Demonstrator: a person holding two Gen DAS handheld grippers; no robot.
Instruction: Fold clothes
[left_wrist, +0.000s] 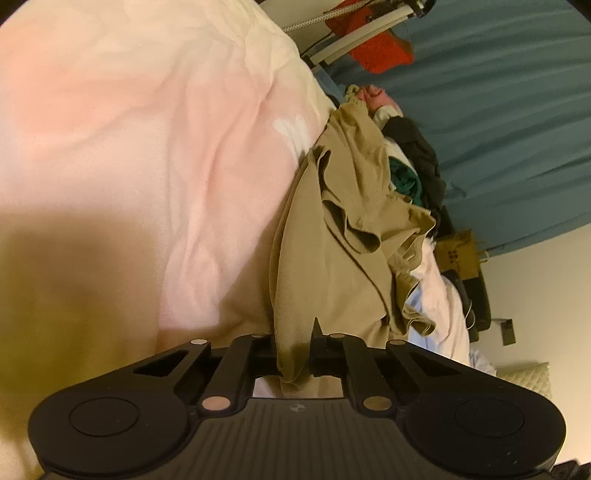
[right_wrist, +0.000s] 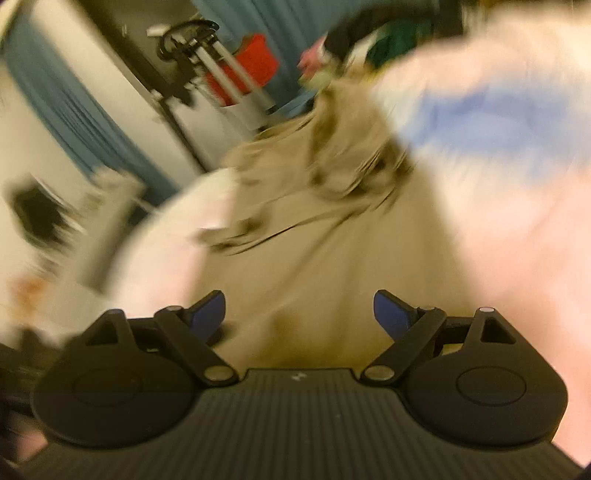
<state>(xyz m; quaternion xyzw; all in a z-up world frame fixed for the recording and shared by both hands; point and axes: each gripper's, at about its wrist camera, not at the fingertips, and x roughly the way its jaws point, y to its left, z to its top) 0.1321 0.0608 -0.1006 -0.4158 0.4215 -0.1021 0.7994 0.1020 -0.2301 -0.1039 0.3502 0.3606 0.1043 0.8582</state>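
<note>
While the right wrist view is smearing badly, the left wrist view is staying sharp.
Left gripper (left_wrist: 293, 354): its jaws are pinching a fold of the tan garment (left_wrist: 332, 258) at the lower middle of the frame; the pads are hiding behind the cloth.
Tan garment: it is lying rumpled across the pink blanket (left_wrist: 147, 147), running from the lower middle up toward the upper right.
Clothes pile (left_wrist: 417, 162): dark, green and white pieces are bunching beyond the garment, upper right of centre, too tangled to tell apart.
Right gripper (right_wrist: 299, 314): its blue pads (right_wrist: 391, 314) are standing wide apart, low in the frame, with the tan garment (right_wrist: 314, 258) spreading beyond them; whether they are touching it is unclear.
Background: a blue curtain (left_wrist: 498, 92) and a red thing (left_wrist: 380, 51) are showing at the upper right, partly cut off.
</note>
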